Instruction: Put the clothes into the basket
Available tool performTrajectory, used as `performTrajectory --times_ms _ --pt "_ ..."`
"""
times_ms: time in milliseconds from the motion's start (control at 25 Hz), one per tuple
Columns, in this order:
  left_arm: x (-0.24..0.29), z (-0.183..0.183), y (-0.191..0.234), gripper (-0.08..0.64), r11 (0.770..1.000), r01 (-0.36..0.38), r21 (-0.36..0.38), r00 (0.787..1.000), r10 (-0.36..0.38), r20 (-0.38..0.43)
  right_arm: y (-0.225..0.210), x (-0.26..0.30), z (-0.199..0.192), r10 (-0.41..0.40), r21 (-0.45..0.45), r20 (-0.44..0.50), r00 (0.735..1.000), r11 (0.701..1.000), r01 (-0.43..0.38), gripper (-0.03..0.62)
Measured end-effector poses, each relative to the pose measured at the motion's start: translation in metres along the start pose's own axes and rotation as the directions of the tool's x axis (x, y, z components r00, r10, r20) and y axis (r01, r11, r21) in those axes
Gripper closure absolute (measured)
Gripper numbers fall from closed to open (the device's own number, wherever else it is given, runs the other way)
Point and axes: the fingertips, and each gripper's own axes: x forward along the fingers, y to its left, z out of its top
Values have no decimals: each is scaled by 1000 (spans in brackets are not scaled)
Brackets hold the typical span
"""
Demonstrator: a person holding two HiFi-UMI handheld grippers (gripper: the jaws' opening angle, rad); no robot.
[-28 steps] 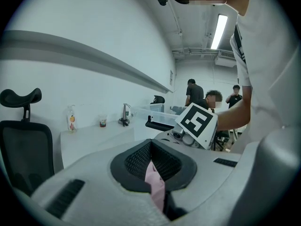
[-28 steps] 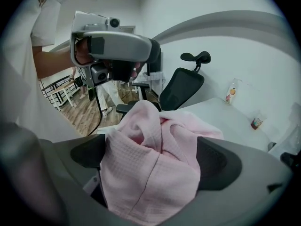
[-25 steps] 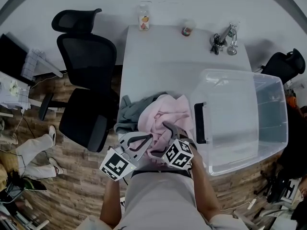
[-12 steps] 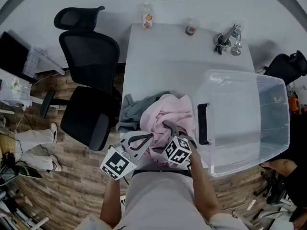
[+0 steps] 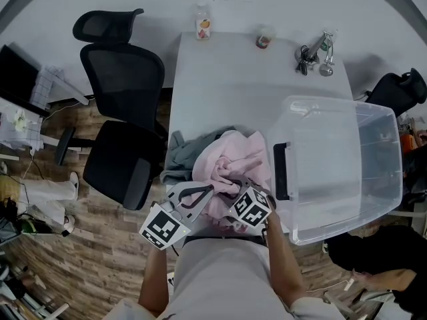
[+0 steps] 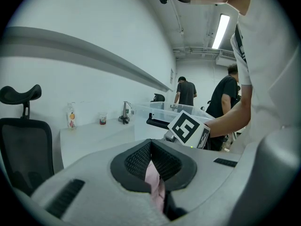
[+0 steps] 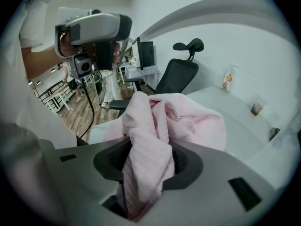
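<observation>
- Head view: The basket [image 5: 377,179], a clear plastic tub with a black handle, stands on the white table [image 5: 227,79] and overhangs its edge on the right. The pink garment [image 5: 233,153] lies bunched on the table just beside the basket's handle side. The grey garment [image 5: 181,153] lies touching the pink one, on the side away from the basket. The left gripper [image 5: 205,192] and the right gripper [image 5: 231,177] both reach into the pink heap, the right one nearer the basket. An office chair [image 5: 123,112] stands well apart from the basket, beyond the table's far side. A bottle [image 5: 202,22] and a cup [image 5: 263,40] stand at the table's back edge, away from the basket.
- Left gripper view: The left gripper [image 6: 151,157] has its jaws together, with a narrow fold of the pink garment pinched between the pads. The basket appears beyond the jaws, behind the right gripper's marker cube.
- Right gripper view: The right gripper [image 7: 149,161] has just been closing its jaws. They now press on a thick fold of the pink garment, which rises in a mound above them.
</observation>
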Motion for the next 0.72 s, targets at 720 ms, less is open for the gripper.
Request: performTrajectory --times_ms 720 --pt "6 14 -13 555 996 52 69 999 -52 1 -3 -44 25 -86 92 130 988 993 74 469"
